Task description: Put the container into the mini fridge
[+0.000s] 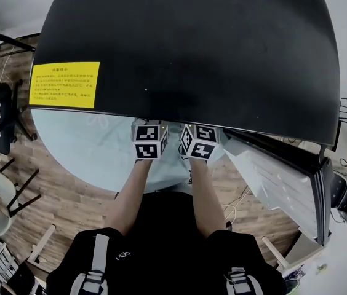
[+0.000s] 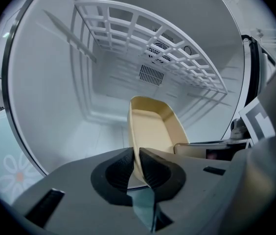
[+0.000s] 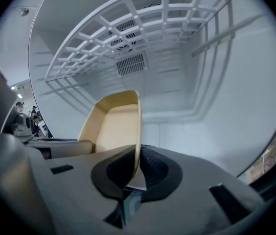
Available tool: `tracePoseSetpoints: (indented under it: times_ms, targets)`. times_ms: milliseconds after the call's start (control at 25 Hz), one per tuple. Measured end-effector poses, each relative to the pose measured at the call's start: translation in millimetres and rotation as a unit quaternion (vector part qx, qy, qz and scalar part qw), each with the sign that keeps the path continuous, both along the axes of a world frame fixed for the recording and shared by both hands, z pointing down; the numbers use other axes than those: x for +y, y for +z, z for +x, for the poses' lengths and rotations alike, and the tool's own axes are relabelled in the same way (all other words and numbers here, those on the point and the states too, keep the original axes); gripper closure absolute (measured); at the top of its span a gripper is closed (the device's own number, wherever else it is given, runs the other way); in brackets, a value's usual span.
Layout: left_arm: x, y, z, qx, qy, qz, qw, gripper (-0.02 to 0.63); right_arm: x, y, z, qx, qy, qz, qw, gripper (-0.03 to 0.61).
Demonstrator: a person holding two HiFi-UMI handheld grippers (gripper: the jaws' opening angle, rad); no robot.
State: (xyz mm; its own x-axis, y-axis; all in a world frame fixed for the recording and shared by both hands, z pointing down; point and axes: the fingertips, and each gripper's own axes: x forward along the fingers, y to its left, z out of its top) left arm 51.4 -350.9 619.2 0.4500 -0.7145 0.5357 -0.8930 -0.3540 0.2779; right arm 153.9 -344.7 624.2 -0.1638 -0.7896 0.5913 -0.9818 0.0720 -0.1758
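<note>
A beige open-top container (image 2: pixel 153 129) is held inside the white mini fridge (image 2: pixel 55 97), below its white wire shelf (image 2: pixel 152 48). My left gripper (image 2: pixel 137 166) is shut on the container's left rim. My right gripper (image 3: pixel 137 166) is shut on the opposite rim of the same container (image 3: pixel 109 125). Whether the container touches the fridge floor cannot be told. In the head view only the two marker cubes (image 1: pixel 149 141) (image 1: pixel 198 142) show, side by side; the jaws and the container are hidden under the fridge's black top (image 1: pixel 186 48).
The fridge door (image 1: pixel 284 180) stands open to the right. The fridge sits on a round pale-blue table (image 1: pixel 93 152) with flower prints. A yellow label (image 1: pixel 64 85) is on the fridge top. A vent grille (image 2: pixel 151 75) is on the back wall. Chairs (image 1: pixel 4 195) stand at the left on the wooden floor.
</note>
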Motion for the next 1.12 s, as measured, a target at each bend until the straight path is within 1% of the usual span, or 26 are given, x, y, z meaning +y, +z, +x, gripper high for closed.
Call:
tracePoseSetpoints:
  times_ms: [160, 240, 400, 760, 800, 880, 960, 1120]
  targets:
    - [0, -4, 0, 0.004, 0.002, 0.012, 0.9999, 0.560, 1, -1, 2, -0.001, 0.007, 0.005, 1.000, 0.557]
    - [0, -5, -1, 0.001, 0.003, 0.012, 0.9999, 0.546, 1, -3, 4, -0.004, 0.010, 0.008, 1.000, 0.540]
    - [0, -7, -5, 0.001, 0.001, 0.014, 0.9999, 0.540, 1, -9, 6, -0.007, 0.014, 0.019, 1.000, 0.525]
    - [9, -30, -15, 0.009, -0.011, 0.033, 0.9993, 0.541, 6, -44, 7, 0.002, 0.008, 0.059, 0.998, 0.525]
    - [10, -34, -16, 0.010, -0.012, 0.037, 0.9992, 0.541, 7, -49, 7, 0.001, 0.006, 0.066, 0.998, 0.534]
    - [15, -44, -18, 0.012, -0.013, 0.047, 0.9987, 0.566, 12, -60, 4, -0.007, 0.004, 0.082, 0.997, 0.571]
    - [22, -57, -18, 0.016, -0.012, 0.060, 0.9980, 0.600, 20, -72, 0, -0.012, -0.007, 0.098, 0.995, 0.571]
    - [35, -86, -15, 0.034, -0.008, 0.097, 0.9946, 0.618, 37, -99, -13, 0.014, -0.046, 0.134, 0.990, 0.571]
